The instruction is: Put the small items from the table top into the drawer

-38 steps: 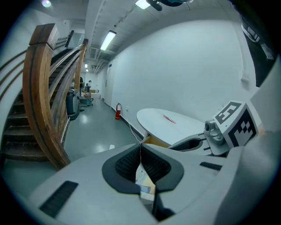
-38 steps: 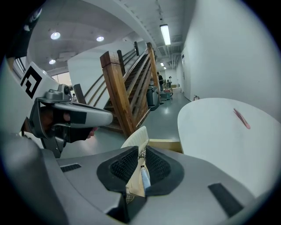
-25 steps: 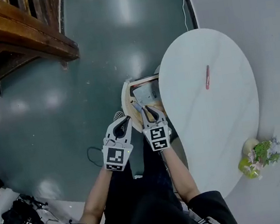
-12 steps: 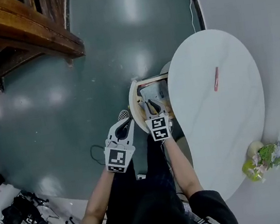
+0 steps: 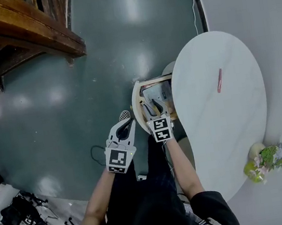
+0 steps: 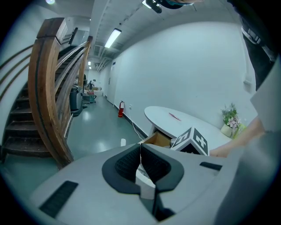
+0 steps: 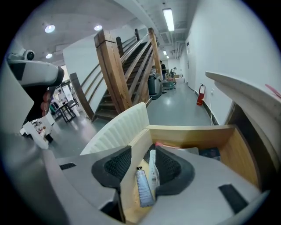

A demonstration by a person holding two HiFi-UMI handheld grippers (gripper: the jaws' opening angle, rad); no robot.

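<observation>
Now lower in the drawer [image 7: 189, 130], the right gripper [image 7: 142, 158] is opening, dropping 1 tube [image 7: 144, 189] between its jaws; the left gripper [image 6: 140, 151] is idling closed.

Nothing legible on any of my feeds. The packet [image 7: 152, 169] in the drawer [image 7: 189, 136] carries fine print, too small for me to read. The tube [image 7: 142, 191] beside it is the same. The right gripper's cube [image 5: 160, 130] shows only square markers.

We see a white table [image 5: 224, 139], a tan drawer [image 7: 193, 134], a grey-blue, black-capped tube [image 7: 143, 190], a thin red item [image 5: 219, 80] and a dark teal floor [image 5: 120, 44].
</observation>
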